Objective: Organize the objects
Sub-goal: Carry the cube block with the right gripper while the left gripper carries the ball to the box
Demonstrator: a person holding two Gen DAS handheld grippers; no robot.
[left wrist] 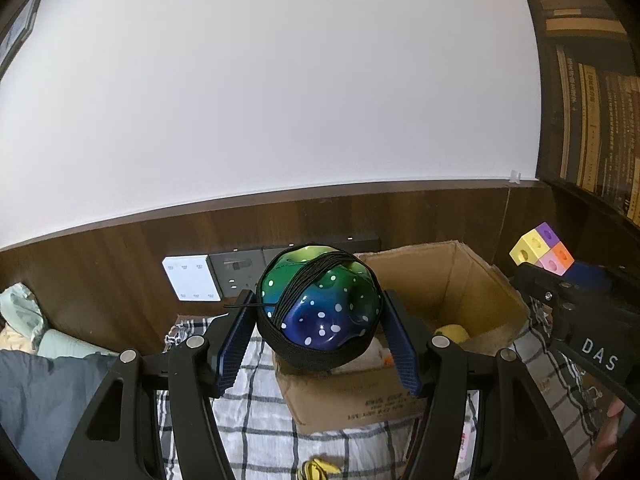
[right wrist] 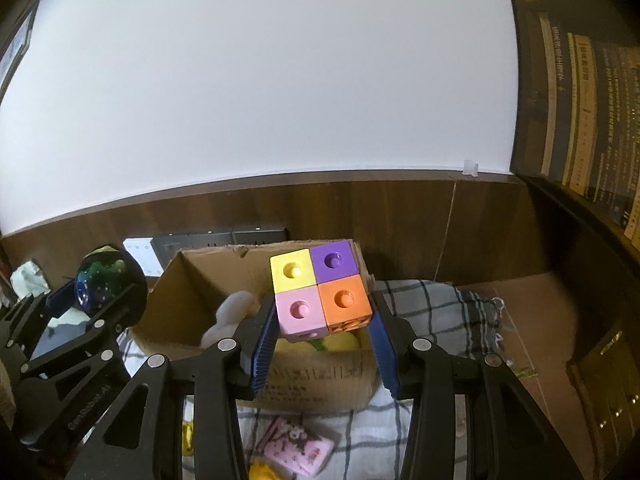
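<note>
**Both tongs loaded above the cardboard box**

My left tongs (left wrist: 320, 332) clench a blue-green spotted ball (left wrist: 320, 300) wound with black cord. My right tongs (right wrist: 324, 332) clench a four-coloured block cube (right wrist: 320, 290). Both toys hang over the open cardboard box (right wrist: 200, 280) on the checked blanket (right wrist: 432, 304).

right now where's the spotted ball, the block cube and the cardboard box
spotted ball (left wrist: 320, 312), left wrist view, blue lower face
block cube (right wrist: 320, 290), right wrist view, centre where four colours meet
cardboard box (right wrist: 316, 380), right wrist view, printed front wall
</note>
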